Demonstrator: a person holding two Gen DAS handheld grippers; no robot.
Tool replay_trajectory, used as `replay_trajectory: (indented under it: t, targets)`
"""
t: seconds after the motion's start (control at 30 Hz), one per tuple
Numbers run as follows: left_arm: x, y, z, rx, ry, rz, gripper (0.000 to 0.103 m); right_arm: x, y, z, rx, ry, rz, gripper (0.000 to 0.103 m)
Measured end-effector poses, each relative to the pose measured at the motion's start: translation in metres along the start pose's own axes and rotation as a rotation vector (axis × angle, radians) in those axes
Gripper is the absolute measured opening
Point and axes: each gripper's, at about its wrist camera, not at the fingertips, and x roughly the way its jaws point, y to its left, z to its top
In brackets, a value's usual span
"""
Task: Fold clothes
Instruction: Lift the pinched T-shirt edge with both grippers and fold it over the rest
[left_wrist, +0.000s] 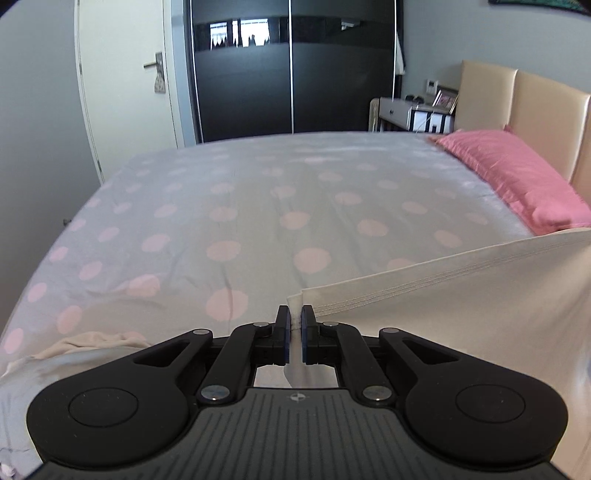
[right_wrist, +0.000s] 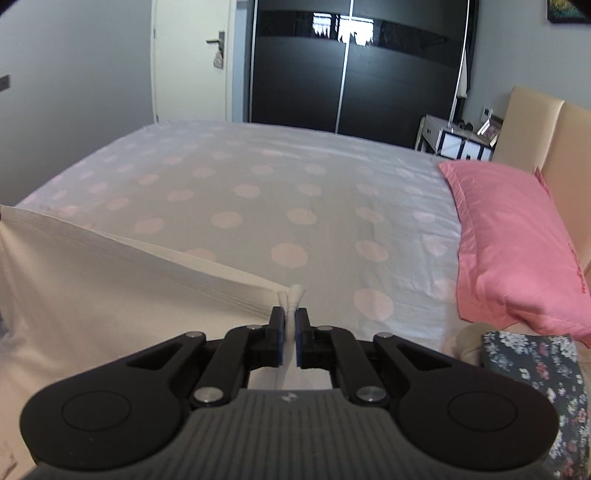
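Both the left claw (left_wrist: 294, 317) and right claw (right_wrist: 290, 319) pinch a cream garment's (left_wrist: 461, 295) hem corners, holding it above the dotted bed (left_wrist: 258, 206), a pink pillow (right_wrist: 517, 240) and floral cloth (right_wrist: 535, 365) to the right.

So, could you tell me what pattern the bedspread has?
Pale grey bedspread with pink polka dots, clearest in the right wrist view.

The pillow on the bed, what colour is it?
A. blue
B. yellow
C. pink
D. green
C: the pillow lying at the head of the spotted bed, against the beige headboard, is plainly pink in both wrist views.
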Motion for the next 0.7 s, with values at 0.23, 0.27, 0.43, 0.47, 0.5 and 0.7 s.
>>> replay_trajectory:
  t: [0.23,0.27,0.43,0.47,0.5,0.7]
  targets:
    - [-0.104,-0.015,-0.024,0.046,-0.084,-0.022,0.003,-0.108,0.016,-0.034,-0.054,-0.072,0.05,0.007]
    - [-0.116,-0.018,-0.03,0.056,-0.088,-0.026,0.003,-0.122,0.018,-0.04,-0.059,-0.078,0.057,0.007]
    - [-0.168,-0.031,-0.062,0.114,-0.09,-0.054,0.003,-0.173,0.033,-0.078,-0.134,-0.061,0.085,0.007]
    - [-0.176,-0.033,-0.069,0.123,-0.087,-0.06,0.003,-0.182,0.036,-0.086,-0.147,-0.053,0.092,0.007]
    - [-0.182,-0.035,-0.075,0.135,-0.078,-0.066,0.003,-0.19,0.04,-0.094,-0.16,-0.046,0.099,0.007]
    - [-0.216,-0.048,-0.117,0.248,0.011,-0.134,0.003,-0.221,0.056,-0.139,-0.291,0.04,0.171,0.007]
